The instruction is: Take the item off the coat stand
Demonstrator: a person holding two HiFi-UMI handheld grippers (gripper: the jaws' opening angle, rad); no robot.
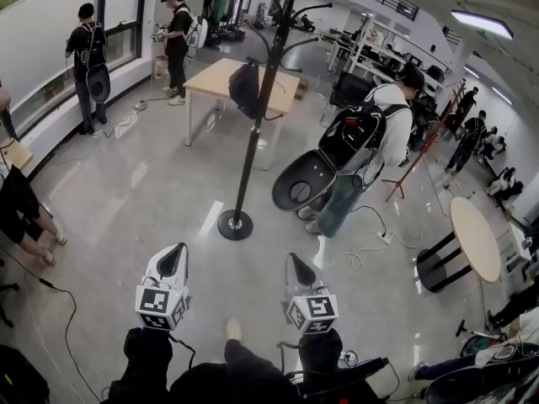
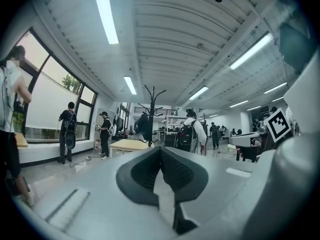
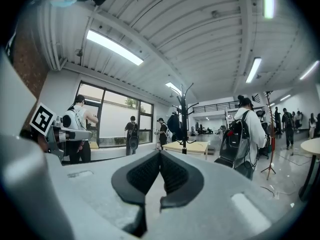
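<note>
Grey, glossy floor (image 1: 152,192) fills a large open workroom, with windows (image 1: 118,15) along the left wall and several people standing about. The head view looks down on the coat stand (image 1: 253,133) in the middle of the floor. Its round base (image 1: 235,225) lies a little beyond the two grippers. A dark bag (image 1: 245,88) hangs high on the stand's left side, in front of a wooden table (image 1: 221,81). A person with a backpack (image 1: 370,141) stands right of the stand, and a round table (image 1: 474,236) sits further right.

The left gripper (image 1: 171,262) and right gripper (image 1: 300,269) are held side by side at the near edge, pointing level toward the stand and well apart from it. The head view shows them only from above. Each gripper's own view shows its jaws pressed together with nothing between them, on the left (image 2: 161,151) and on the right (image 3: 160,156) alike.

The gripper views hide the stand's base behind the gripper bodies. They do show the ribbed ceiling and its long light strips (image 2: 106,14), and the stand's upper hooks against it. In both, the bag sits just left of the pole. Each also catches the other gripper's marker cube (image 2: 278,125) at its edge.
</note>
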